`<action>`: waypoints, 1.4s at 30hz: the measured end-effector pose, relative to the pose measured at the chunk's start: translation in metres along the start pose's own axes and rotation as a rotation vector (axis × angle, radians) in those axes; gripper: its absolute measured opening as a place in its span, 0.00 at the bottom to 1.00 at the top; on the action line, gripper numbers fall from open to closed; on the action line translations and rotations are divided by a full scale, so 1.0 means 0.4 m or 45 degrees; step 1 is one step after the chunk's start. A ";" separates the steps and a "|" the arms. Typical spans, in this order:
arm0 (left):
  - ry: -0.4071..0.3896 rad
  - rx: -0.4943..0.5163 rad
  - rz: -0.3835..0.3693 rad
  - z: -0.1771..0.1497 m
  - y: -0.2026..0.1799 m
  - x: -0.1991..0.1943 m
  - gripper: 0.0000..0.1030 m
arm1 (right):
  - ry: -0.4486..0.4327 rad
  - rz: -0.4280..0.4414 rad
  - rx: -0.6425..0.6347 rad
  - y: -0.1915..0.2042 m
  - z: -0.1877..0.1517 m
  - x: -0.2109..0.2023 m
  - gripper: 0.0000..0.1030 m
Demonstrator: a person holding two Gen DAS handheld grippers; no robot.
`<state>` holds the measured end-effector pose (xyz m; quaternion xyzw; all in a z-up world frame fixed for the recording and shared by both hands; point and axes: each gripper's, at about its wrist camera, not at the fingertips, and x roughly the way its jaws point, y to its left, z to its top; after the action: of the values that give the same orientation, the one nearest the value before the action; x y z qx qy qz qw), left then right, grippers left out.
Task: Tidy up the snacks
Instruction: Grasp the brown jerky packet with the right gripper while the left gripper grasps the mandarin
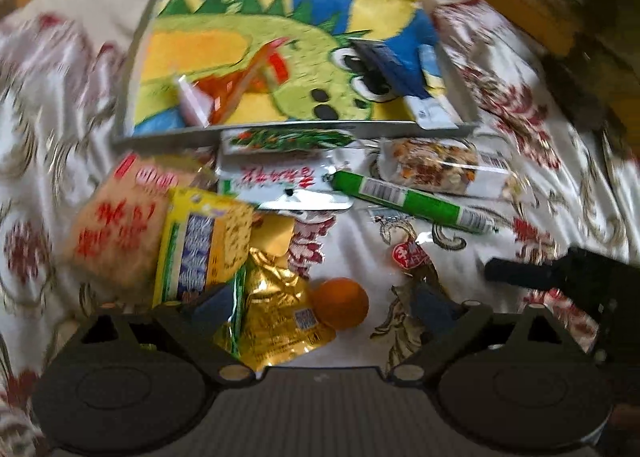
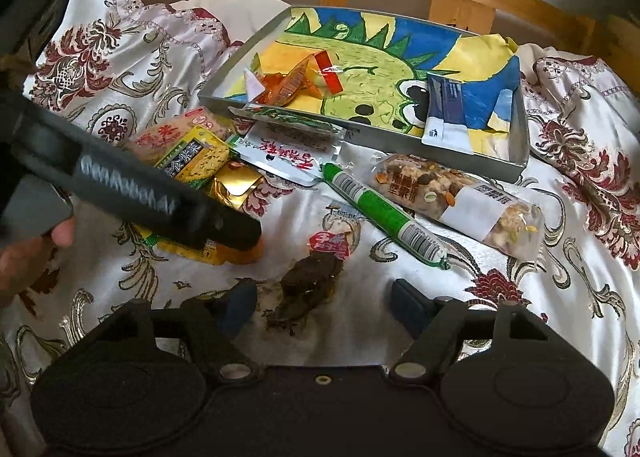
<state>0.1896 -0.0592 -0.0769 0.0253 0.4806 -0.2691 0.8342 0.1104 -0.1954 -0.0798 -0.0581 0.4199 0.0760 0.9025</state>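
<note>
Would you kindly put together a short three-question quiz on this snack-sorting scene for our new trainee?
1. True or false: the tray with the dinosaur picture already holds some snacks.
2. Which snack lies between the open fingers of the right gripper? A) the green stick B) the dark snack with the red label C) the nut bar
3. What round thing lies beside the gold pouch, between the fingers of the left gripper?

Key
1. True: an orange wrapper and a blue and white packet lie in it.
2. B.
3. A small orange ball.
</note>
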 end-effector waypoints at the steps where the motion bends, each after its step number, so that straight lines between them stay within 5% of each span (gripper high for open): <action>1: -0.008 0.040 0.002 -0.003 -0.005 0.001 0.90 | 0.000 0.000 -0.004 0.001 -0.001 0.000 0.70; 8: 0.006 0.152 -0.030 -0.024 -0.021 0.005 0.70 | -0.008 -0.012 -0.049 0.010 -0.002 0.014 0.57; 14: 0.022 0.182 -0.048 -0.028 -0.024 0.020 0.56 | -0.001 -0.006 -0.049 0.010 -0.001 0.016 0.57; 19: 0.040 0.159 -0.081 -0.026 -0.016 0.029 0.36 | 0.002 -0.001 -0.048 0.010 -0.001 0.015 0.57; 35: 0.076 -0.027 -0.017 0.001 0.019 0.022 0.34 | 0.048 0.059 -0.019 0.005 0.012 0.062 0.60; 42: 0.084 -0.020 -0.003 0.002 0.014 0.025 0.34 | 0.054 0.046 -0.002 0.004 0.015 0.059 0.50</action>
<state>0.1970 -0.0588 -0.0858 0.0271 0.5100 -0.2654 0.8178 0.1296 -0.1908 -0.0944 -0.0528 0.4400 0.0914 0.8918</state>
